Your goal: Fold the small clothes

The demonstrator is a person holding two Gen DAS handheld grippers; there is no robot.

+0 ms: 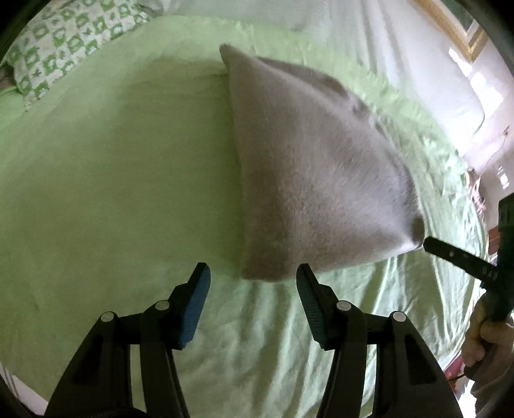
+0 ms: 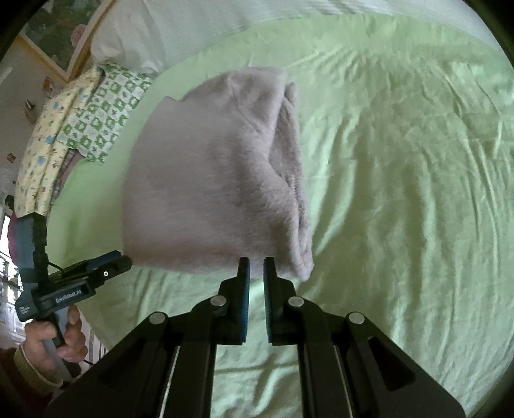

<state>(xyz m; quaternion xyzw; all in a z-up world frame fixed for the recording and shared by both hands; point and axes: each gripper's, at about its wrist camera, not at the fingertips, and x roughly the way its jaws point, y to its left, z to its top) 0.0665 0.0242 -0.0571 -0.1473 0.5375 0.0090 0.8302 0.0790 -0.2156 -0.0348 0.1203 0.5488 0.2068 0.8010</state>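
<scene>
A pale green bedsheet [image 1: 96, 180] fills most of both views, smooth in its far part and creased toward the near edge; a white cover [image 2: 199, 22] runs across the far end of the bed. A green-and-white checked pillow [image 1: 61, 38] lies at the far corner, and in the right wrist view a second cloth with a small yellow and blue print [image 2: 48, 135] lies just beside it.

The grey fleecy garment [image 2: 208, 180] lies folded on the sheet near the middle of the bed, several layers showing along its right side in the right wrist view; its near right corner looks lifted off the sheet, though blur makes this hard to be sure of.

The right gripper [image 2: 256, 267] points steeply down with its jaws drawn narrow, only a thin gap between the blue pads; the garment's near edge sits at the fingertips, and from the left wrist view that corner is pulled to a point at the black finger [image 1: 449, 254], so it seems pinched there.

The left gripper [image 1: 253, 276] stands with its jaws apart and nothing between them, the garment's near left corner just beyond the tips; a hand [image 2: 54, 340] grips its handle at the bed's edge.
</scene>
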